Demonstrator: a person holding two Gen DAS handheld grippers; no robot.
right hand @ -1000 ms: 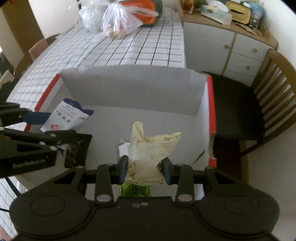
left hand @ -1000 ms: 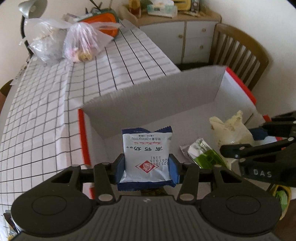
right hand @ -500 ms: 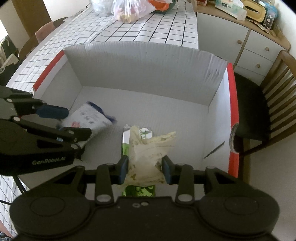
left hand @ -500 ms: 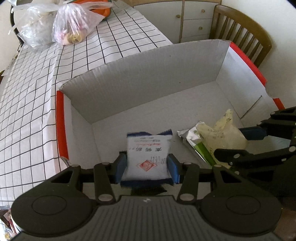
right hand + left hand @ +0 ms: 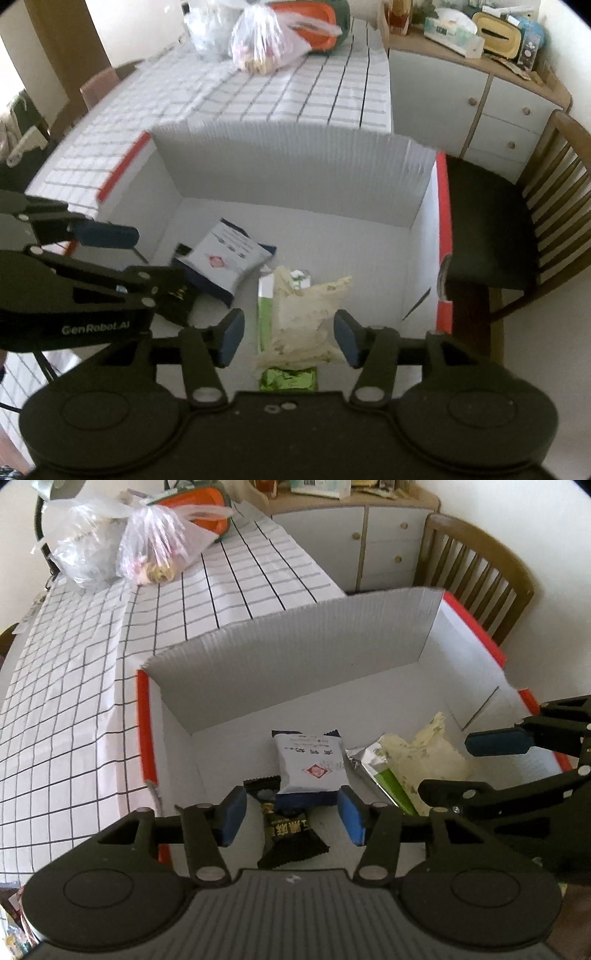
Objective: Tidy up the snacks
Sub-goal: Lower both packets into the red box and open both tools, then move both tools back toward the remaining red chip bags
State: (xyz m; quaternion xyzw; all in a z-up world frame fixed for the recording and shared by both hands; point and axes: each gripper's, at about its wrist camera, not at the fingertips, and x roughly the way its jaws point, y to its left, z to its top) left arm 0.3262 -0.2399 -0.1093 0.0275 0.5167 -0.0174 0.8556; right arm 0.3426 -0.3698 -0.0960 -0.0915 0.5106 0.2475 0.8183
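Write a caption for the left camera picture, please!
Left gripper opening above a white-and-blue snack packet and a black packet lying inside the white box.

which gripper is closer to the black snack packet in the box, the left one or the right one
Left. The left gripper hangs right over the black packet, its jaws opening, pads clear of it. The right gripper, also opening, is over the pale yellow bag, farther to the right.

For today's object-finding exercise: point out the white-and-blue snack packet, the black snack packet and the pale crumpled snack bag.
white-and-blue snack packet [image 5: 309, 766], left wrist view, middle of its printed face.
black snack packet [image 5: 291, 832], left wrist view, its lettered front.
pale crumpled snack bag [image 5: 304, 317], right wrist view, its wrinkled middle.
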